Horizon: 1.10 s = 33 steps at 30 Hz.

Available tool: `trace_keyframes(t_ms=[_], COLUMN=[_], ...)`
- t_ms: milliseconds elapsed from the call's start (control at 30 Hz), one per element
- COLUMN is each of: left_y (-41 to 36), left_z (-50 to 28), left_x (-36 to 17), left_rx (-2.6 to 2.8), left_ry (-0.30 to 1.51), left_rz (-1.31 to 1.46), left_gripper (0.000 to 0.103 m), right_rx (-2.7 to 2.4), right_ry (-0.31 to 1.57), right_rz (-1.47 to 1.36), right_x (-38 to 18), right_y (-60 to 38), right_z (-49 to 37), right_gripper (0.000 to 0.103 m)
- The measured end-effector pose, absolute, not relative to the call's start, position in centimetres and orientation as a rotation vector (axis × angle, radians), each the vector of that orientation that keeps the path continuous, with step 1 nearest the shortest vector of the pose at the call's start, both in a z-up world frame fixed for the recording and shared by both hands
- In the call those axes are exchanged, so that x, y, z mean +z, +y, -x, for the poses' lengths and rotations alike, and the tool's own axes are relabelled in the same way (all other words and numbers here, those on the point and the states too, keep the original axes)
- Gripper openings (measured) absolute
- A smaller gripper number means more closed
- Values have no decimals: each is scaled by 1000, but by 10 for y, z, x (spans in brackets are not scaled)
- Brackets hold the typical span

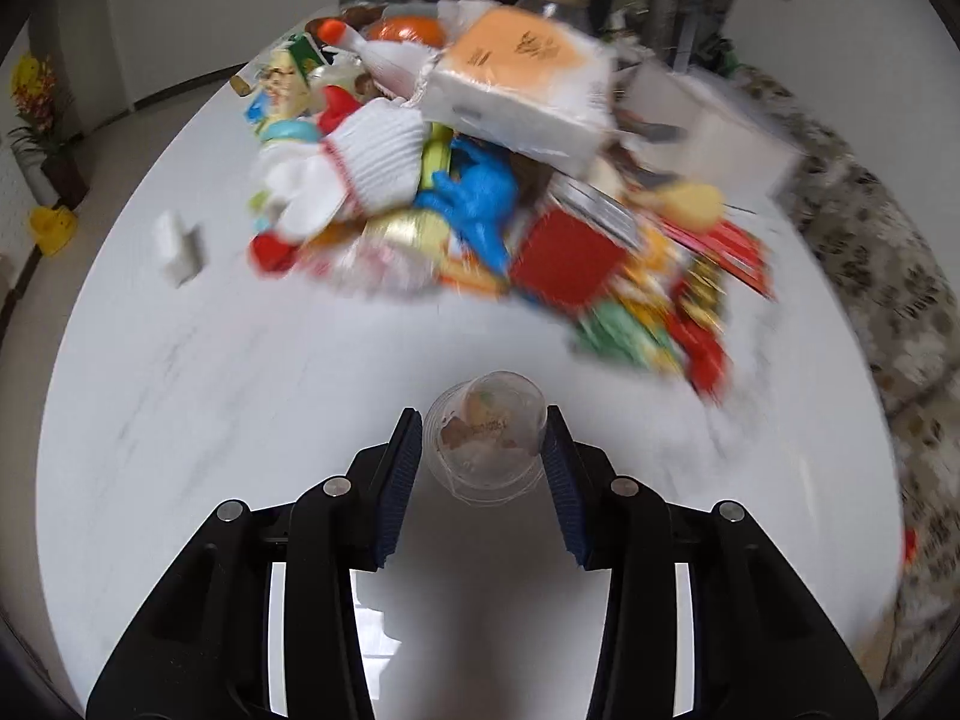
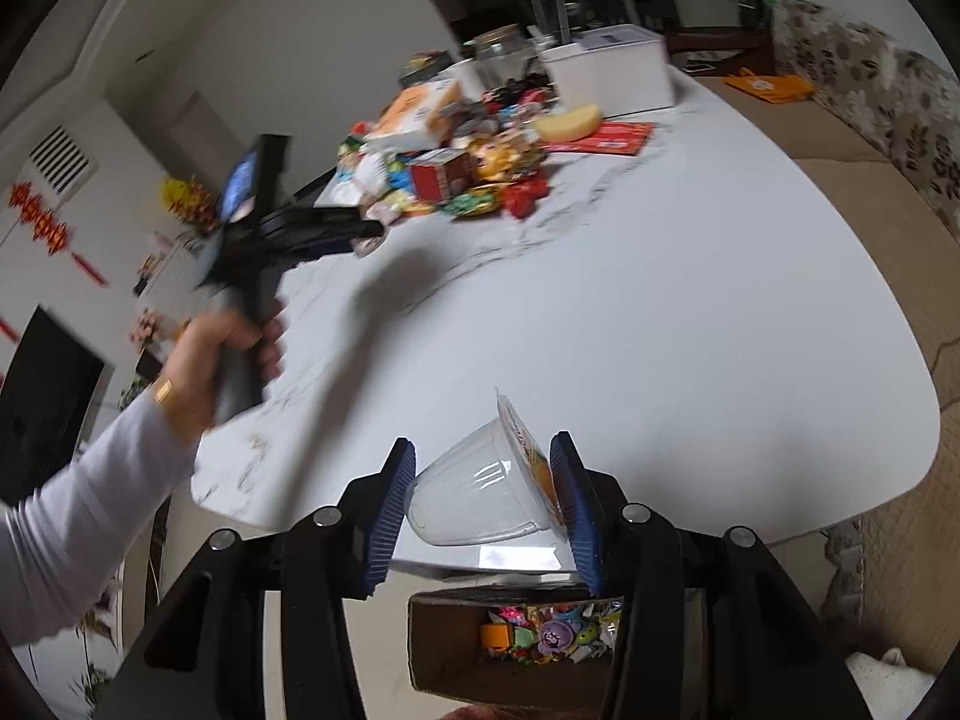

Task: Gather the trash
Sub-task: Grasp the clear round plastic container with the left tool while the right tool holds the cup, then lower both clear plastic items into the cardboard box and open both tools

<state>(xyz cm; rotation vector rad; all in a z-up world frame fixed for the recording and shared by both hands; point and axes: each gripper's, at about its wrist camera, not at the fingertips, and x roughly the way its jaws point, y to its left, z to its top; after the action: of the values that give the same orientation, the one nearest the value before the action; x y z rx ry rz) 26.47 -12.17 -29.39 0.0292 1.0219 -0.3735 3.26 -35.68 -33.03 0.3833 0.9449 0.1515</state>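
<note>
While both cups are held: drop one at a time.
Right fingers (image 2: 483,489): clamped on a clear cup (image 2: 480,498) lying sideways, its foil lid against one pad, above the surface's (image 2: 660,330) near edge.
Left fingers (image 1: 483,450): pressed on a second cup (image 1: 486,438), over bare surface short of the trash pile (image 1: 480,180).
Box (image 2: 432,642): open, below the near edge; carry the right cup past that edge, then release.
Room: wide bare surface nearby; the left hand (image 2: 222,354) stays well apart.

White walls (image 2: 252,60), floral sofa (image 2: 888,90), possibly tiled floor (image 1: 180,90)
</note>
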Motion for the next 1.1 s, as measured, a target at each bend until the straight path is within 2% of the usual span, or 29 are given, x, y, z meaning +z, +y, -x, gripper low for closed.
trace_keyframes(t_ms=[200, 367, 500, 767, 800, 867, 900, 933, 1000, 1100], left_y=[-68, -49, -38, -44, -48, -50, -49, -46, -39, -33], left_z=[-120, -24, 30, 41, 39, 36, 35, 34, 33, 34], left_x=[-268, -295, -359, -535, -559, -602, -624, -640, -664, -657], left_rx=[-463, -520, -529, -422, -406, -363, -331, -305, -263, -236], left_ry=[1044, 1192, 1378, 1599, 1620, 1695, 1737, 1783, 1863, 1864], left_rz=[-75, -118, -78, -32, -56, -80, -84, -82, -74, -74], left_gripper=[40, 40, 40, 40, 42, 57, 72, 75, 75, 75], right_rx=[261, 346, 351, 239, 220, 170, 121, 101, 36, 23], right_ry=[1013, 1140, 1268, 1461, 1469, 1512, 1552, 1589, 1650, 1640], right_rz=[-257, -207, -195, -182, -182, -158, -137, -130, -95, -124], right_x=[-326, -353, -406, -568, -591, -625, -648, -664, -682, -675], right_y=[-309, -270, -248, -243, -246, -250, -253, -258, -267, -276], right_z=[-23, -1, 19, 29, 26, 22, 19, 18, 20, 16], right_gripper=[47, 46, 46, 47, 48, 80, 81, 79, 79, 79])
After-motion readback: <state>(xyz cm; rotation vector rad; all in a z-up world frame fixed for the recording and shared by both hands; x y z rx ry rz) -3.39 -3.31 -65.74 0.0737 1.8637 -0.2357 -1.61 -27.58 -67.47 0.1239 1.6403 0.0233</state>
